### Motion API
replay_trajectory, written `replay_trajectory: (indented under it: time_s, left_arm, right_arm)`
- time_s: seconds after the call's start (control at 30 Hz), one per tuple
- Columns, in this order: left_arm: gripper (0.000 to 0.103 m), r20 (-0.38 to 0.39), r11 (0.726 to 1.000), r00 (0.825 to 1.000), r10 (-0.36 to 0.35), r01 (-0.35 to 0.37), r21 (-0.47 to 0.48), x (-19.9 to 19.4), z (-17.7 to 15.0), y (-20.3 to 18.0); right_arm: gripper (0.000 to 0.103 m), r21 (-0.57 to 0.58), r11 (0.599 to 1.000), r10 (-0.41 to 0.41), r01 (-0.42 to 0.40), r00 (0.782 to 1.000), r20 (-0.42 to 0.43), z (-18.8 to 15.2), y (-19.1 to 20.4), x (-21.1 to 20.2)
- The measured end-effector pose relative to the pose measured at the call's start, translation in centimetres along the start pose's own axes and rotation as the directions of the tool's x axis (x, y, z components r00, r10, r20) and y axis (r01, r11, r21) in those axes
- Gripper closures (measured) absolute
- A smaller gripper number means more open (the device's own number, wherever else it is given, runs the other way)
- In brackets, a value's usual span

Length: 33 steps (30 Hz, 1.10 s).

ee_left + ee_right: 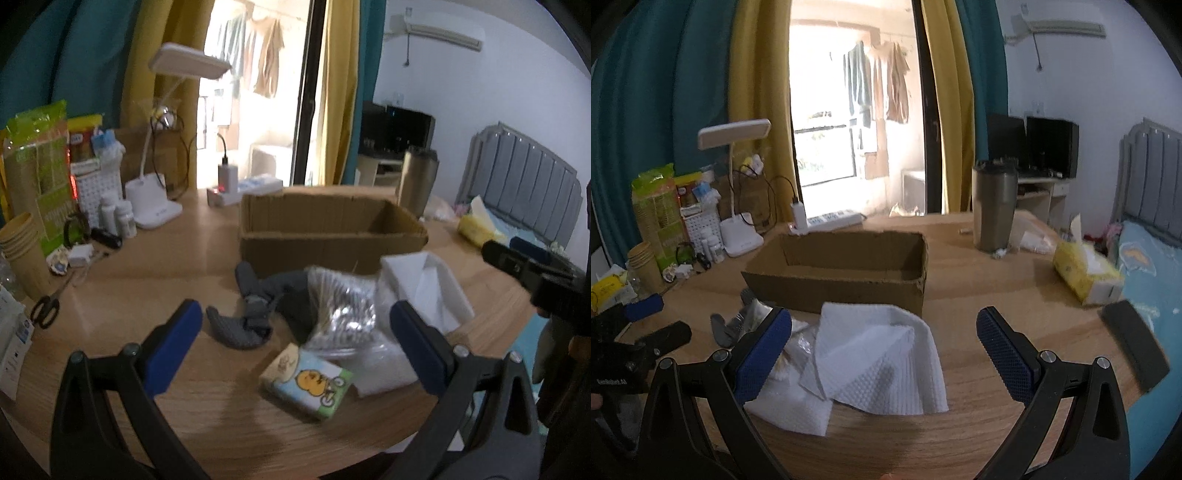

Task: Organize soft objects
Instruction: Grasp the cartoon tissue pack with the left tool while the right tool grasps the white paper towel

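A pile of soft things lies in front of an open cardboard box [325,236] [842,273]. It holds grey socks [255,314], a clear bag of striped fabric [340,306], a small tissue pack with a yellow cartoon [306,380] and white textured cloths [424,284] [879,354]. My left gripper [295,332] hovers open above the socks and the bag, holding nothing. My right gripper [884,339] hangs open over the white cloths, also with nothing between its fingers. Each gripper shows at the edge of the other's view: the right gripper [524,266] and the left gripper [631,332].
A desk lamp [159,199], a power strip [243,188], paper cups [22,251], scissors [46,306] and small bottles crowd the table's left. A steel tumbler [993,206] and a yellow tissue box [1086,273] stand at the right. A bed lies past the right edge.
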<state>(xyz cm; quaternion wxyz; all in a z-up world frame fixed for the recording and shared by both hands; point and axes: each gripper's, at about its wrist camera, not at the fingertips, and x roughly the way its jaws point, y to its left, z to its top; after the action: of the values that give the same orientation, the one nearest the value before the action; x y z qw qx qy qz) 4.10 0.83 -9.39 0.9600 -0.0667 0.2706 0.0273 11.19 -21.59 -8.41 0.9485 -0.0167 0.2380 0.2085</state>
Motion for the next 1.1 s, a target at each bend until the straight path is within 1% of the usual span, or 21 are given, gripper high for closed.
replay_trajectory:
  time_s: [0.13, 0.23, 0.4, 0.57, 0.67, 0.83, 0.9, 1.0, 1.07, 1.1]
  left_arm:
    - [0.000, -0.059, 1.000, 0.998, -0.007, 0.007, 0.005, 1.7, -1.1, 0.1]
    - [0.000, -0.110, 1.000, 0.994, -0.013, 0.014, 0.005, 2.9, -2.1, 0.2]
    - [0.000, -0.168, 1.000, 0.986, -0.011, 0.014, 0.020, 4.1, -3.5, 0.3]
    - [0.000, -0.196, 0.999, 0.980, -0.016, 0.025, 0.046, 4.7, -4.0, 0.0]
    - [0.000, -0.223, 0.997, 0.975, -0.007, 0.023, 0.069, 5.1, -4.6, -0.3]
    - [0.000, -0.258, 0.995, 0.966, -0.005, 0.031, 0.097, 5.8, -5.2, -0.8]
    - [0.001, -0.268, 0.995, 0.963, 0.010, 0.018, 0.100, 6.1, -5.4, -0.7]
    - [0.001, -0.270, 0.996, 0.963, 0.017, 0.007, 0.087, 6.2, -5.3, -0.4]
    - [0.002, -0.257, 0.996, 0.966, 0.012, 0.012, 0.090, 5.9, -5.2, -0.5]
    - [0.006, -0.253, 0.996, 0.967, 0.007, 0.017, 0.092, 5.8, -5.1, -0.5]
  right_arm:
    - [0.001, 0.020, 1.000, 0.005, -0.004, 0.999, -0.033, -0.7, -0.5, 1.4]
    - [0.001, 0.025, 1.000, 0.009, -0.007, 0.998, -0.070, -1.4, -0.8, 2.8]
    - [0.001, 0.030, 0.999, 0.021, -0.018, 0.994, -0.111, -2.0, -1.0, 4.8]
    - [0.001, 0.052, 0.998, 0.046, -0.038, 0.988, -0.149, -2.6, -1.1, 6.6]
    - [0.001, 0.053, 0.997, 0.059, -0.051, 0.984, -0.169, -2.7, -0.9, 7.6]
    - [0.001, 0.043, 0.998, 0.058, -0.051, 0.980, -0.192, -2.7, -0.5, 8.5]
    - [0.002, 0.042, 0.998, 0.059, -0.052, 0.978, -0.200, -2.7, -0.5, 8.6]
    - [0.007, 0.031, 0.997, 0.074, -0.069, 0.974, -0.216, -2.9, -0.2, 8.8]
    - [0.015, 0.019, 0.996, 0.087, -0.085, 0.969, -0.232, -3.0, 0.1, 9.0]
    - [0.019, 0.014, 0.996, 0.093, -0.092, 0.966, -0.240, -3.1, 0.3, 9.2]
